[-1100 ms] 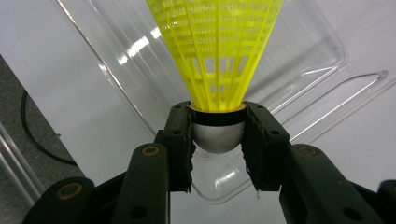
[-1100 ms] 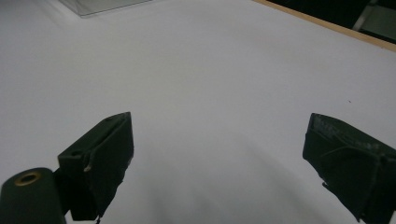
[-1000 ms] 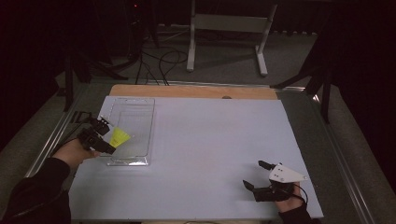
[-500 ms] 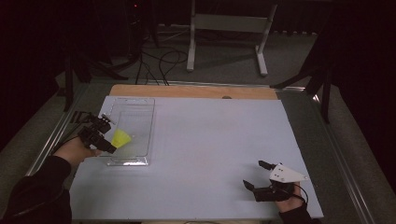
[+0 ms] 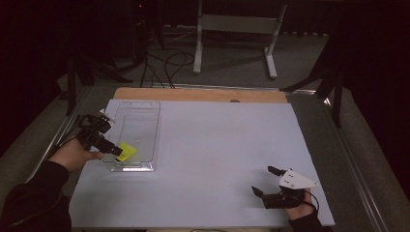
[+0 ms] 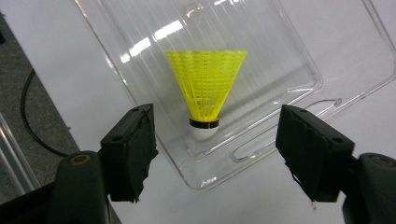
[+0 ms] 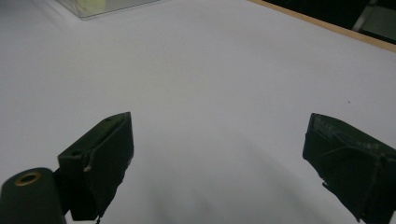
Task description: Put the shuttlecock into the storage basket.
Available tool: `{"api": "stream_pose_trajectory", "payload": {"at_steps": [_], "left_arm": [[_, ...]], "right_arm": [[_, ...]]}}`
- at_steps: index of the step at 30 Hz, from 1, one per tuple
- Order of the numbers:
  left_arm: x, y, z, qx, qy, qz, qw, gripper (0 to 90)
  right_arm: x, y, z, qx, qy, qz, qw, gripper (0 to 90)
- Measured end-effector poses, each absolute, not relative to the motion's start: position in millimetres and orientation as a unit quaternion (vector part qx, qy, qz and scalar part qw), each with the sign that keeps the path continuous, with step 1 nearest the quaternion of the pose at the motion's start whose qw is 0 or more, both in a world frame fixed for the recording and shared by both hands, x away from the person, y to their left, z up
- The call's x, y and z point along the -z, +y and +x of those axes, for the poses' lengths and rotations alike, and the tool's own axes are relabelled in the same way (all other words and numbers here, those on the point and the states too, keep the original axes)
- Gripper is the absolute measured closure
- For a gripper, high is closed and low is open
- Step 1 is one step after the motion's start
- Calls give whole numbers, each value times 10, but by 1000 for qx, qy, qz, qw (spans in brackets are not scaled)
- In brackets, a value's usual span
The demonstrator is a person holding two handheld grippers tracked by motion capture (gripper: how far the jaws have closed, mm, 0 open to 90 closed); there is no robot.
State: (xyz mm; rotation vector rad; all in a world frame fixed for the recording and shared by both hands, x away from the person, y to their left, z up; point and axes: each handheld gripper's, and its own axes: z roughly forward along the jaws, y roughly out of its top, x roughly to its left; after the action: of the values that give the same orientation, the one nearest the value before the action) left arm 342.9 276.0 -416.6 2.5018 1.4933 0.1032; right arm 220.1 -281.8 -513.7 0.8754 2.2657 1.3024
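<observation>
A yellow plastic shuttlecock (image 6: 207, 86) with a white cork lies on its side in a clear plastic tray (image 6: 289, 56), cork toward the tray's near rim. My left gripper (image 6: 218, 144) is open, its jaws wide apart on either side of the cork and not touching it. In the high view the shuttlecock (image 5: 126, 152) rests at the near end of the tray (image 5: 140, 116) on the table's left, and the left gripper (image 5: 110, 137) hovers at the tray's left rim. My right gripper (image 5: 262, 180) is open and empty low over the table's near right; the right gripper view shows it (image 7: 222, 149) over bare white surface.
The white tabletop (image 5: 217, 140) has a wooden strip (image 5: 193, 94) along its far edge and metal rails at the sides. Behind it on the dark floor stand a metal frame (image 5: 232, 29) and loose cables (image 5: 164, 63).
The shuttlecock has dropped toward the near end of the tray and now lies there free. My left gripper has shifted slightly back and left. The right gripper has stayed still.
</observation>
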Motion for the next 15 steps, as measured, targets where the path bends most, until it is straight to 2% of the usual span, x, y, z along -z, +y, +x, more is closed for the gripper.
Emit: {"api": "stream_pose_trajectory", "payload": {"at_steps": [2,3,4,5,8,9,15], "left_arm": [[4148,2770,3421,-36,513,850,113,201],[4144,2775,3413,-29,506,855,113,151],[4144,2784,3413,-16,504,855,120,151],[4140,2799,3411,0,503,854,132,92],[4143,2799,3397,-4,500,856,134,55],[4152,2799,3391,-3,497,857,135,9],[4149,2791,3364,0,482,862,156,0]], "right_arm": [[5136,-2817,2200,-464,806,312,193,90],[5136,-2817,2199,-464,806,313,194,91],[5136,-2817,2199,-464,806,313,194,91],[5136,-2817,2200,-465,805,314,193,91],[5137,-2819,2201,-464,806,313,192,91],[5136,-2815,2200,-464,806,313,192,91],[5137,-2818,2200,-463,807,313,192,91]]}}
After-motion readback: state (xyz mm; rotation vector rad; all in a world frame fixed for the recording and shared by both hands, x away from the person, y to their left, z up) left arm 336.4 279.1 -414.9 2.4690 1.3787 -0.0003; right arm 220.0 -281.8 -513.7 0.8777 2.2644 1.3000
